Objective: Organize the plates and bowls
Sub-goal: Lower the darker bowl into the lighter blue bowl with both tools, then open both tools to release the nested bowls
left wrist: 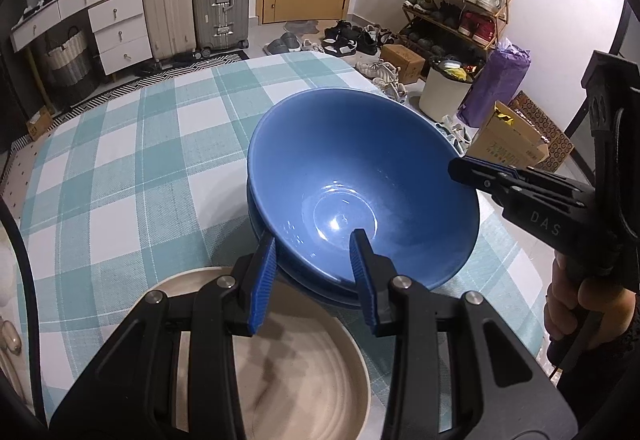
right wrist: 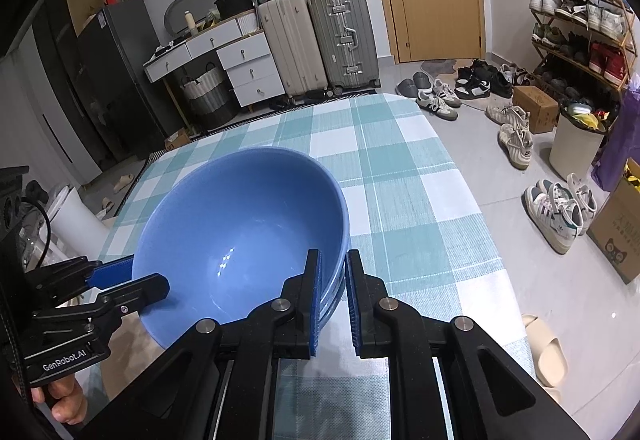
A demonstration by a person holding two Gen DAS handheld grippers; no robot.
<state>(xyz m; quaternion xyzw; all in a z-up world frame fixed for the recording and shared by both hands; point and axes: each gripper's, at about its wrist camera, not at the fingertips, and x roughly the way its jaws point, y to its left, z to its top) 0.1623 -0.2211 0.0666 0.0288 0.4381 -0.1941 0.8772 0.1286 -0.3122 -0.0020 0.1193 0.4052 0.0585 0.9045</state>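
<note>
A large blue bowl (left wrist: 360, 160) (right wrist: 240, 220) sits tilted in a nest of lower blue bowls (left wrist: 312, 286) (right wrist: 334, 296) over the checked tablecloth (left wrist: 140, 160) (right wrist: 400, 180). My left gripper (left wrist: 314, 236) (right wrist: 132, 276) is shut on the near wall of the nested bowls, one finger inside the top bowl and one outside. On the opposite rim my right gripper (right wrist: 333, 253) (left wrist: 456, 166) is shut on the bowl, with stacked rims showing between its pads. A beige plate (left wrist: 304, 380) (right wrist: 132, 352) lies on the cloth below the left gripper.
The table's right edge (right wrist: 460, 168) drops to a tiled floor strewn with shoes (right wrist: 560, 216). A white bin (right wrist: 572, 148), cardboard boxes (left wrist: 508, 144) and a shoe rack (left wrist: 460, 0) stand to the right. Suitcases (right wrist: 344, 36) and white drawers (right wrist: 248, 68) line the far wall.
</note>
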